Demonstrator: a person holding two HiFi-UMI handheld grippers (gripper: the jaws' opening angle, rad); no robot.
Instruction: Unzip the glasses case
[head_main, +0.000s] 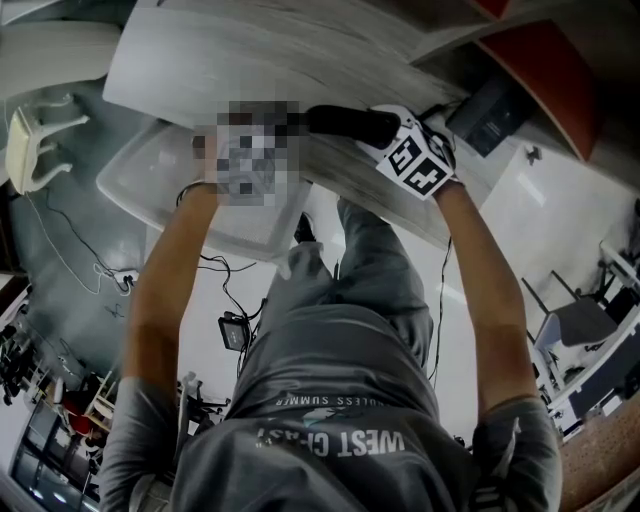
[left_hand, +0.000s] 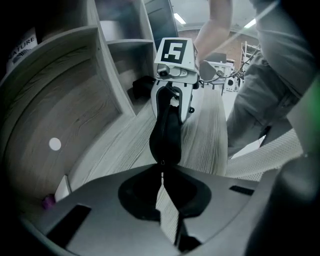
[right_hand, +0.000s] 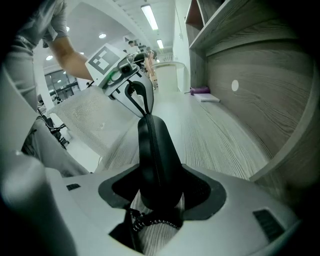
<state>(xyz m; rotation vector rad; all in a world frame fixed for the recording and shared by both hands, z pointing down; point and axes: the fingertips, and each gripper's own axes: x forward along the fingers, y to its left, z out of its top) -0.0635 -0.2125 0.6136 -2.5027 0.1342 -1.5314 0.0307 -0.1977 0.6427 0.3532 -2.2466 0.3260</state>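
Observation:
A black glasses case (head_main: 345, 122) hangs over the wooden tabletop between my two grippers. In the right gripper view the case (right_hand: 155, 150) sits deep between the jaws of my right gripper (right_hand: 156, 195), which is shut on its near end. In the left gripper view the case (left_hand: 166, 132) stretches away towards the right gripper (left_hand: 172, 75). My left gripper (left_hand: 162, 172) is shut on the small zipper pull (left_hand: 162, 163) at the case's tip. A blurred patch covers the left gripper in the head view. The right gripper's marker cube (head_main: 415, 160) shows there.
The grey wooden table (head_main: 250, 60) has a shelf unit with open compartments (left_hand: 125, 55) along its back. A white mesh basket (head_main: 150, 170) stands at the table's near edge on the left. A small purple thing (right_hand: 200, 91) lies by the shelf wall.

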